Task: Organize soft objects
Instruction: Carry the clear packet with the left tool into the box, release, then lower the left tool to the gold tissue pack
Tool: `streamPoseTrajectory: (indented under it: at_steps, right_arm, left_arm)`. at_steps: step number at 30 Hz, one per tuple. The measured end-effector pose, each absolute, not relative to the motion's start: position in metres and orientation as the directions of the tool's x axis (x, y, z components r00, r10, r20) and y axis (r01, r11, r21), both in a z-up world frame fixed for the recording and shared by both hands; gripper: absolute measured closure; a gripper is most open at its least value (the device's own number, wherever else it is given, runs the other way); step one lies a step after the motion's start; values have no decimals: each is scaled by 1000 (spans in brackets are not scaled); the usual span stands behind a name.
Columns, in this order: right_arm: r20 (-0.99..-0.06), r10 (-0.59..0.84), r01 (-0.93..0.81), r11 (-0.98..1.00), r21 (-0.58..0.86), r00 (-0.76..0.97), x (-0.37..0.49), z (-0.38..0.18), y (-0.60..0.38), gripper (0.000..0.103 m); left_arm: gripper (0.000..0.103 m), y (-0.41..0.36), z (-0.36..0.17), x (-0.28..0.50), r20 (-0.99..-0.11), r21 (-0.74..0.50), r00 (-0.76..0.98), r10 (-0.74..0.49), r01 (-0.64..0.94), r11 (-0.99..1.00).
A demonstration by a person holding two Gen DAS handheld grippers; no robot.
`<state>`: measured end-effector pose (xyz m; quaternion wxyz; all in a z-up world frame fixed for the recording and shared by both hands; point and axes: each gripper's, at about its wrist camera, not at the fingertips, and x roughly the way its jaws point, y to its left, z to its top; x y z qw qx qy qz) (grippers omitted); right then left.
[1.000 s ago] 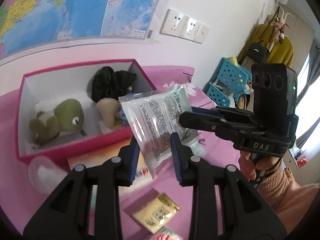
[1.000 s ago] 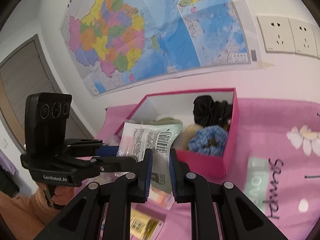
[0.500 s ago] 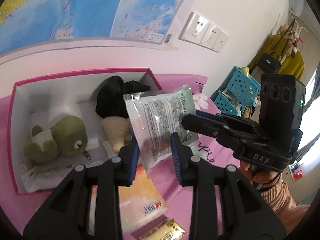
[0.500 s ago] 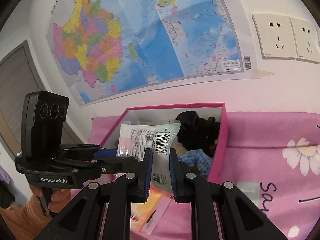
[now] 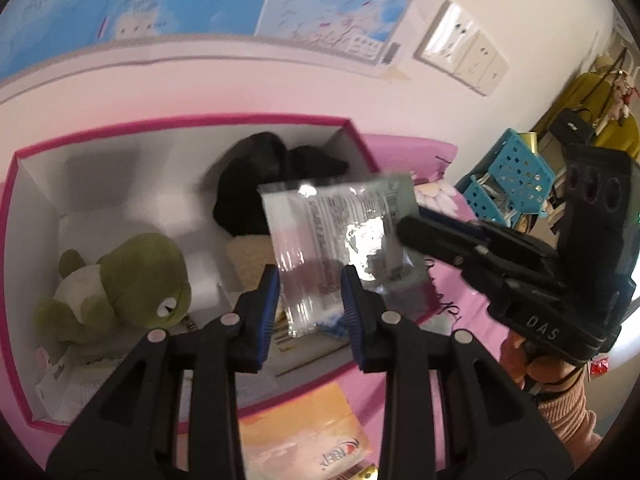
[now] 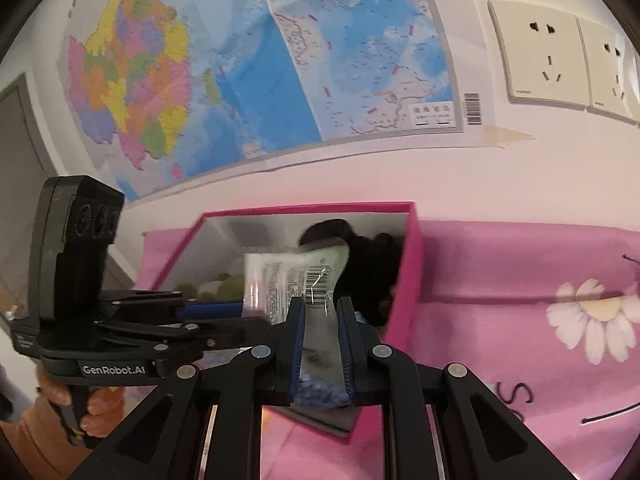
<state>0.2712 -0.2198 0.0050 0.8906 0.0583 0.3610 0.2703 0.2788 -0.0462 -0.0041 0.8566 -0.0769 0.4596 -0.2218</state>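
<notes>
A clear plastic packet with printed text and a barcode hangs over the open pink box. My right gripper is shut on the packet and holds its edge. My left gripper has the packet between its blue pads, with a small gap visible on each side. In the box lie a green plush frog, a black soft item and a beige plush. A blue fabric piece shows below the packet.
An orange packet lies on the pink flowered cloth in front of the box. A wall with a map and sockets stands right behind the box. A blue perforated basket is at the far right.
Both grippers have carried the packet forward and over the box. The box now fills more of both views.
</notes>
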Motion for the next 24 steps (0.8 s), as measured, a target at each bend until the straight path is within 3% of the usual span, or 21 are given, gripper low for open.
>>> streamPoseTrajectory:
  at_steps: [13, 19, 24]
  right_arm:
    - [-620, 490, -444, 862, 243, 612, 255, 7, -215, 80]
    - [-583, 573, -504, 810, 299, 575, 223, 12, -222, 72]
    - [-555, 654, -562, 746, 358, 514, 187, 10, -227, 65]
  left_arm:
    - [70, -43, 3, 249, -728, -281, 530, -435, 349, 894]
    - [70, -31, 20, 194, -658, -274, 573, -488, 422, 864]
    - [63, -21, 21, 148, -617, -270, 579, -532, 479, 835]
